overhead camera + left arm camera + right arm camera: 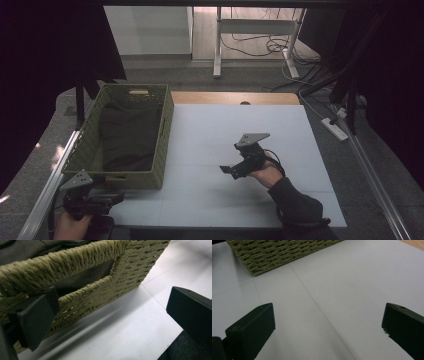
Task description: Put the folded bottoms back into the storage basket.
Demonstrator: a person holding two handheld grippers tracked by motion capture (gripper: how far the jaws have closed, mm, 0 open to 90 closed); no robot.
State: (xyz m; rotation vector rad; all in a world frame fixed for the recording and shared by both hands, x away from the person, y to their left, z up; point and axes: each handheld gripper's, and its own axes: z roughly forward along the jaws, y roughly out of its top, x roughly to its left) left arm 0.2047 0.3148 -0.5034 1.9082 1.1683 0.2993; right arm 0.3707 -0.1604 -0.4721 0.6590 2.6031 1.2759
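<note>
The woven basket point(125, 131) sits along the counter's point(240, 150) left edge w/ a dark cloth point(129, 134) folded inside. The left gripper point(102, 200) is at the counter's near-left corner, jaws spread & empty, just off the basket's near wall by the handle slot point(85, 276). The right gripper point(231, 170) hovers mid-counter, jaws also spread, holding nothing. Likely step: grab the basket by that slot. Best approach: ease 1 jaw into the slot, the other outside the weave, bite the rim squarely, pull slow so it doesn't tip; keep the right free to steady it.
</note>
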